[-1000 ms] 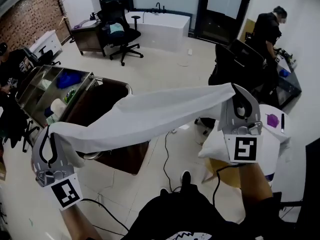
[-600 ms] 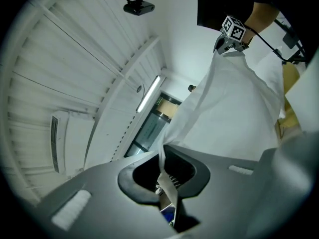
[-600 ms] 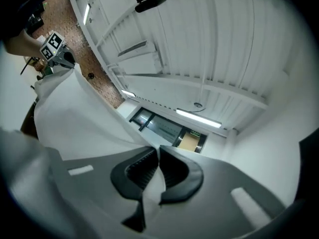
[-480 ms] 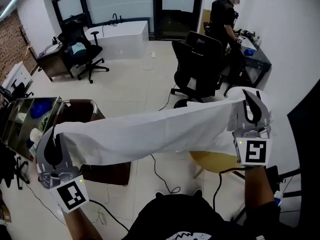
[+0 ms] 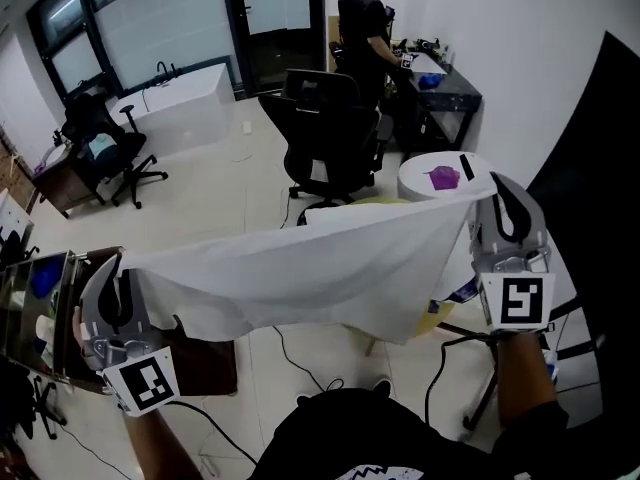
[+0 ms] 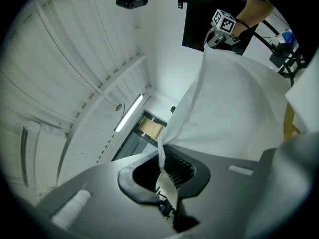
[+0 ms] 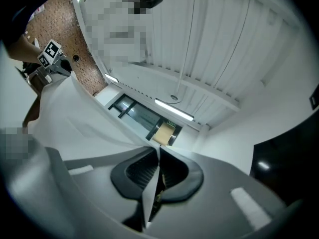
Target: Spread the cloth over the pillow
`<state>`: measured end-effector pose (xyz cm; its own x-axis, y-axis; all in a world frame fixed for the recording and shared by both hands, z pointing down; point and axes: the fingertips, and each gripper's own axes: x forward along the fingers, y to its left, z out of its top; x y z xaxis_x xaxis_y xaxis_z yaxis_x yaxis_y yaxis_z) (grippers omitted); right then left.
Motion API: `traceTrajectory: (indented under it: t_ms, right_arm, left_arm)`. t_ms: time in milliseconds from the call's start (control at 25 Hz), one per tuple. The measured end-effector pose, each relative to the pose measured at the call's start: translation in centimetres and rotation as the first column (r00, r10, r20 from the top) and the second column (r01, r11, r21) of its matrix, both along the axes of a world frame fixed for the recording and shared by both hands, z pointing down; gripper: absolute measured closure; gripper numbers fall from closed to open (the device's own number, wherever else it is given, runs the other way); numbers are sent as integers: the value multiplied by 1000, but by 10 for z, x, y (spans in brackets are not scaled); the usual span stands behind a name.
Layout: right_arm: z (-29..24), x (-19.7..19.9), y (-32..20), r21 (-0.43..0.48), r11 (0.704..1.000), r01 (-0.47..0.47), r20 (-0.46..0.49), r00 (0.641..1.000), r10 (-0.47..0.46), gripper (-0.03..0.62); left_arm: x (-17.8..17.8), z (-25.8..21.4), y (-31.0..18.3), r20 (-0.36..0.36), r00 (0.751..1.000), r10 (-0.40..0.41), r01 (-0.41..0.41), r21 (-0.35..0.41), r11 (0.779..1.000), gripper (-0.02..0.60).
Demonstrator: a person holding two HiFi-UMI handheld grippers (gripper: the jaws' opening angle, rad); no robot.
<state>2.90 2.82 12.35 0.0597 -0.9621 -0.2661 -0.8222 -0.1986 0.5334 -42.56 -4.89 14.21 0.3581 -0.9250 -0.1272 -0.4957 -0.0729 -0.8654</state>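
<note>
Two tools hold one white fabric cloth (image 5: 300,278) in the air, and I judge that I am at the carrying step, with the spreading itself not yet begun.

In the head view, my left tool (image 5: 110,273) pinches one upper corner and my right tool (image 5: 503,193) pinches the other. The cloth hangs between them like a wide banner, a little slack in the middle. The soft white pillow (image 5: 340,211) is behind it: I think its top edge shows just above the cloth, and the rest is hidden. A yellow seat (image 5: 432,316) shows under the cloth's lower right corner.

In the left gripper view, the left tool (image 6: 164,178) is closed on a thin twisted strip of the cloth (image 6: 234,108), which runs away to the other tool.

In the right gripper view, the right tool (image 7: 157,176) is closed too, with a flat fold of the cloth (image 7: 75,118) pressed between its jaws.

For the next move I should bring both tools forward over the pillow, keep the cloth stretched, then lower them together so that it covers the pillow evenly.
</note>
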Motion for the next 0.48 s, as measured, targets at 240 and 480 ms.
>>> traceTrajectory:
  t_ms: [240, 480]
  right_arm:
    - [-15, 75, 29, 1, 1000, -26, -76, 997, 26, 582]
    - [-17, 146, 38, -62, 997, -54, -85, 995, 48, 582]
  left_arm:
    - [86, -3, -4, 2, 999, 45, -45, -21, 999, 580]
    - [154, -27, -8, 54, 998, 38, -39, 27, 999, 580]
